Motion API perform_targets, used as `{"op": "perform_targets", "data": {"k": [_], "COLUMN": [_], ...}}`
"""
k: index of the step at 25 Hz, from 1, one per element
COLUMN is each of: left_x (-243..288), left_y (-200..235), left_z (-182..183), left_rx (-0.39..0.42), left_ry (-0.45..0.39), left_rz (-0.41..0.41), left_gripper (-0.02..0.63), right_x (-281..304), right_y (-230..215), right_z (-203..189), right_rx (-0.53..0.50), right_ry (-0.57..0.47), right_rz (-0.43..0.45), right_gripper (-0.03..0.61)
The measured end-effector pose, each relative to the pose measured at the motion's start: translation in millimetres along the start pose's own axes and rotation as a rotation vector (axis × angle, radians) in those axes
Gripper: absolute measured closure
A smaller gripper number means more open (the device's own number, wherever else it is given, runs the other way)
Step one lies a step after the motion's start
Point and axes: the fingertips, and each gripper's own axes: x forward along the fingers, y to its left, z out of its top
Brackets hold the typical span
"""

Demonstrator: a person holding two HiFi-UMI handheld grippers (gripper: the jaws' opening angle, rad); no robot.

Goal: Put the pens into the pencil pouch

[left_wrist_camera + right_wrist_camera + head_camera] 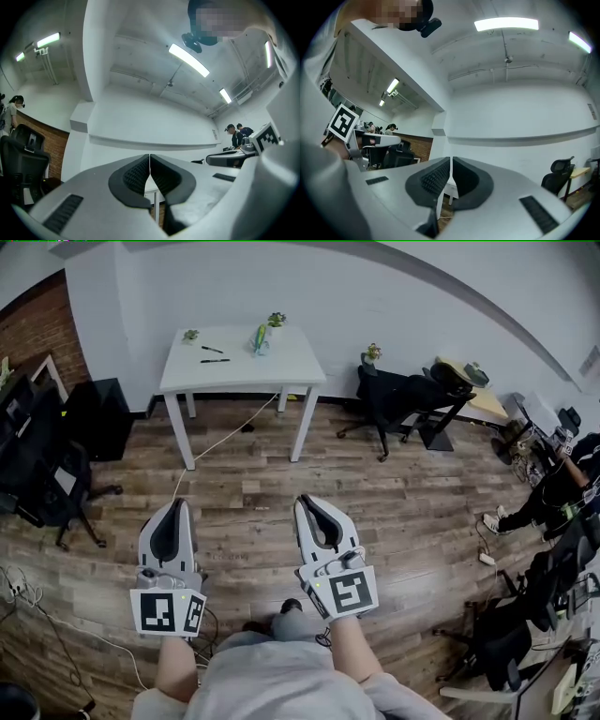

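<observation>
Head view: I hold both tools low over the wooden floor (394,512), well back from the white table (291,367). My left gripper (174,505) and right gripper (308,503) point toward it, side by side and apart. Two black pens (213,354) lie on the table's left half, one behind the other, roughly parallel to its front edge. The pencil pouch (261,339) sits near the back edge, right of the pens and not touching them. One small potted plant (190,335) stands by the back left corner.

Left gripper view: my jaws are clenched, the ribbed pads (136,176) meeting along a thin seam with nothing between them.

Right gripper view: the same here, the pads (436,178) pressed together on nothing, aimed at the white wall (520,112).
</observation>
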Motion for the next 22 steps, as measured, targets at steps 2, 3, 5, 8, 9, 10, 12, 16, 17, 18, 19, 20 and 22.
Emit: {"op": "perform_targets", "data": {"k": [2, 3, 5, 8, 9, 10, 12, 16, 17, 18, 19, 20, 22], "left_x": [1.0, 1.8, 3.6, 4.5, 4.0, 3.9, 8.3, 27.1, 32.3, 38.0, 44.4, 51.5, 68.5], "left_y": [1.8, 2.6, 4.5, 7.0, 7.6, 8.4, 10.9, 11.4, 11.4, 12.6, 15.0, 18.4, 27.5], "left_z": [1.1, 1.8, 2.7, 2.2, 1.6, 0.6, -2.2, -9.1, -11.1, -13.1, -15.1, -17.0, -20.0], "left_rx": [0.005, 0.006, 0.008, 0.008, 0.008, 0.006, -0.002, -0.003, 0.001, 0.006, 0.009, 0.011, 0.015], "left_ry": [0.001, 0.001, -0.002, -0.010, -0.012, -0.013, -0.012, -0.008, -0.008, -0.010, -0.012, -0.013, -0.013], "left_rz": [0.003, 0.006, 0.008, 0.006, 0.005, 0.005, 0.006, -0.010, -0.012, -0.013, -0.010, -0.005, 0.009], "left_gripper": [0.588, 0.588, 0.588, 0.588, 0.588, 0.588, 0.588, 0.588, 0.588, 0.588, 0.588, 0.588, 0.588], "right_x": [2.0, 3.3, 6.4, 10.1, 10.3, 10.5, 13.4, 26.6, 30.9, 36.3, 43.0, 50.9, 70.2], "right_y": [-0.4, -0.9, -1.5, -0.7, 0.1, 1.0, 0.9, -10.6, -14.7, -18.8, -22.9, -27.0, -35.6], "right_z": [0.0, 0.8, 2.0, 1.2, 0.3, -0.8, -2.9, -9.2, -11.3, -13.4, -15.4, -17.1, -19.3], "right_rx": [0.005, 0.009, 0.028, 0.057, 0.057, 0.055, 0.050, 0.058, 0.061, 0.063, 0.064, 0.065, 0.069], "right_ry": [0.003, -0.002, -0.014, -0.019, -0.016, -0.013, -0.008, -0.003, -0.005, -0.007, -0.011, -0.014, -0.024], "right_rz": [0.000, 0.002, 0.011, 0.022, 0.024, 0.026, 0.030, 0.021, 0.018, 0.017, 0.018, 0.020, 0.027], "right_gripper": [0.541, 0.541, 0.541, 0.541, 0.541, 0.541, 0.541, 0.541, 0.541, 0.541, 0.541, 0.541, 0.541]}}
